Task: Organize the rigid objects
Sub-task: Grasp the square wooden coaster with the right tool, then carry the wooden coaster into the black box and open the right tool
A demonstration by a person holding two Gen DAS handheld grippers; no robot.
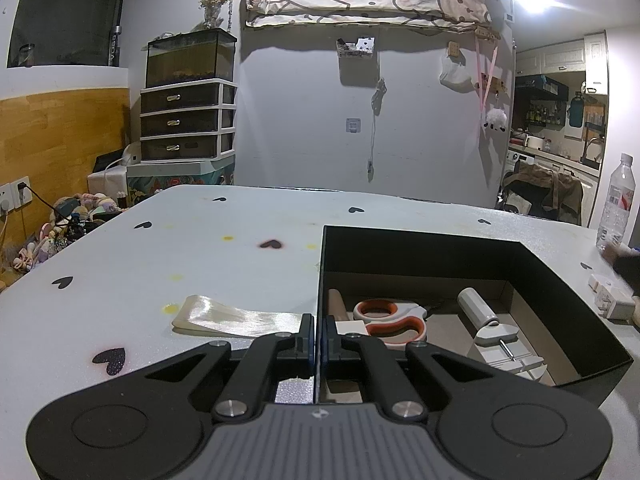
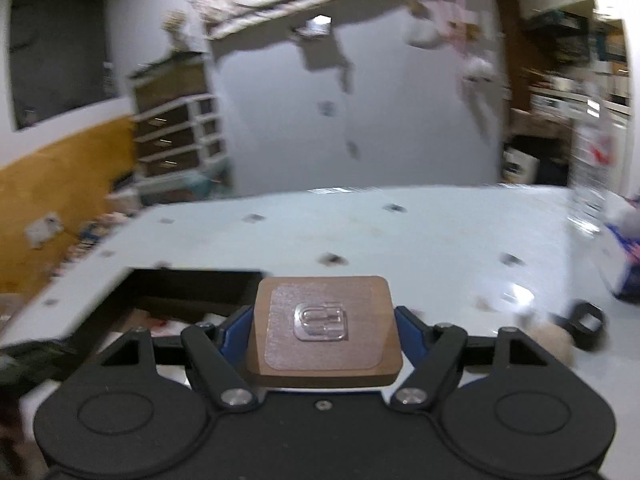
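A black open box (image 1: 440,248) sits on the white table and holds orange-handled scissors (image 1: 394,320), a grey cylinder tool (image 1: 478,312) and a white block. My left gripper (image 1: 319,322) is shut on the box's left wall, one finger inside and one outside. In the right wrist view, my right gripper (image 2: 324,320) is shut on a brown square card (image 2: 324,364) with a clear adhesive hook stuck on it. The card is held above the table, just right of the box (image 2: 192,280). This view is blurred by motion.
A shiny cream strip (image 1: 236,318) lies left of the box. A clear water bottle (image 1: 618,200), small white pieces (image 1: 608,296) and a dark sleeve (image 1: 628,264) are at the far right. A black ring-shaped part (image 2: 586,324) and a beige lump (image 2: 552,340) lie right of my right gripper.
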